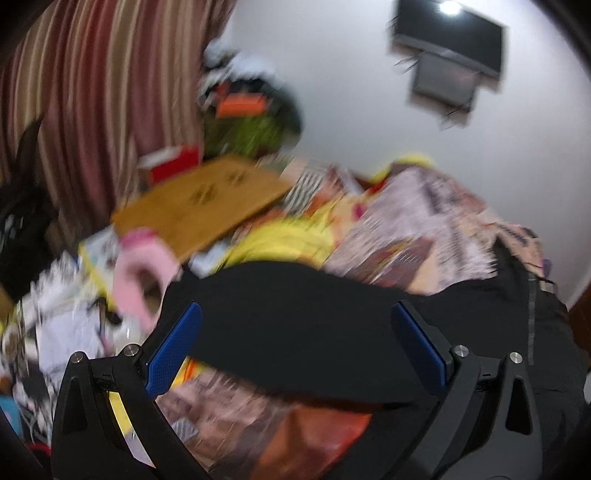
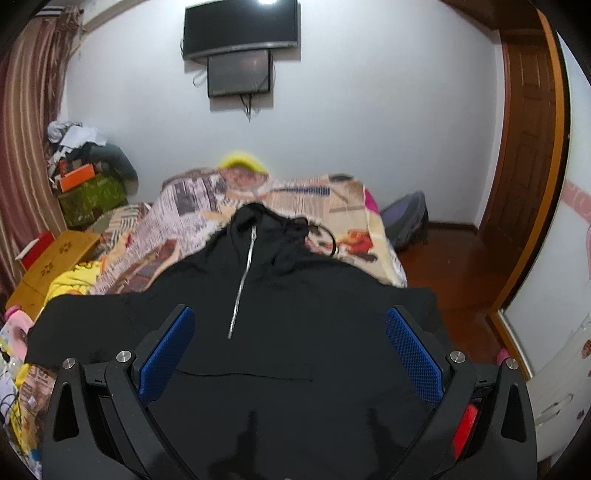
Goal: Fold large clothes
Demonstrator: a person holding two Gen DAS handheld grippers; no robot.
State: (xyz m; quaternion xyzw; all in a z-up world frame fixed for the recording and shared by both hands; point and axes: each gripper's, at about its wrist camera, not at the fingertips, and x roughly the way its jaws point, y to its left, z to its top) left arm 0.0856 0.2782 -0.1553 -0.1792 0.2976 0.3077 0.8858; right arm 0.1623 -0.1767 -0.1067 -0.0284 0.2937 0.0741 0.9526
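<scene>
A black zip-front hoodie [image 2: 280, 314] lies spread flat on the bed, hood toward the far wall, silver zipper [image 2: 242, 284] down its chest. My right gripper [image 2: 290, 332] is open above the garment's lower front, holding nothing. In the blurred left wrist view, the hoodie's black sleeve [image 1: 295, 325] stretches across between the blue pads of my left gripper [image 1: 295, 332], which is open and empty above it.
The bed carries a newspaper-print cover [image 2: 192, 218], yellow cloth [image 1: 280, 240] and clutter on its left. A wooden board [image 1: 199, 199] and pink item [image 1: 136, 273] lie left. Striped curtain [image 1: 92, 92], wall TV [image 2: 240, 29], wooden door [image 2: 532, 147] and floor at right.
</scene>
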